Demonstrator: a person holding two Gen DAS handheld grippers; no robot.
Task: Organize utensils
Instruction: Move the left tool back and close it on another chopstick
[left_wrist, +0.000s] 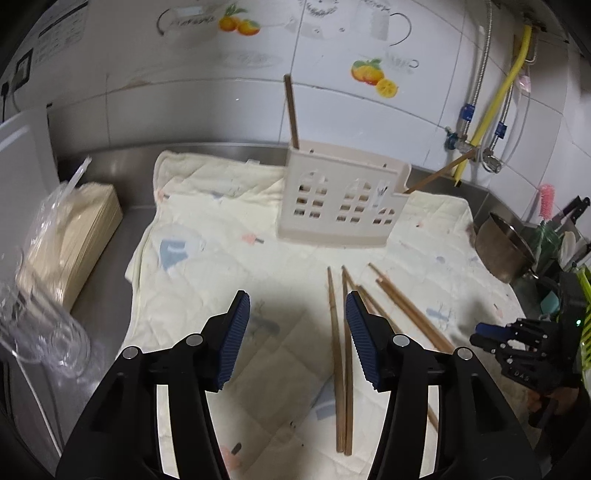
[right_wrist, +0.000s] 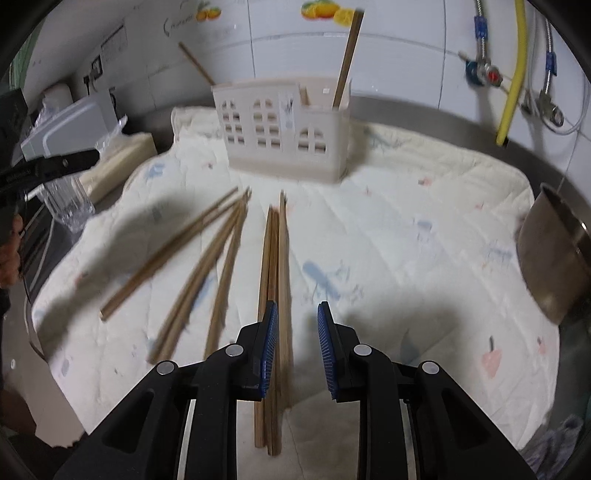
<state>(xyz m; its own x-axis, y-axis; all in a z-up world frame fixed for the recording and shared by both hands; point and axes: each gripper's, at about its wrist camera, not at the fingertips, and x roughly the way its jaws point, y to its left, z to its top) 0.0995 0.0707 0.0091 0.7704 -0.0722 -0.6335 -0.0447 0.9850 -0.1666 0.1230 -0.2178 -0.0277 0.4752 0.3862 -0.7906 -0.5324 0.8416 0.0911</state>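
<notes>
The chopsticks (right_wrist: 273, 295) lie loose on a cloth (right_wrist: 406, 240) spread over the counter (left_wrist: 122, 229), in two fans, well in front of the holder (right_wrist: 288, 129); two sticks already stand in the holder, one at each end; the rest are not yet put away. The right gripper (right_wrist: 297, 350) hovers over the near cluster with jaws apart and nothing between them, one pad above a stick; the left gripper (left_wrist: 297, 339) hangs above the cloth, jaws wide apart and empty, just beside another pair. The sticks look light, stiff and thin, likely smooth wood that may roll or pivot on the soft cloth; a hold near the middle should keep one level; a hold toward the thick end would probably make dropping it tip-down into a compartment easier. Neighbours touch, so pinching one alone looks fiddly.
</notes>
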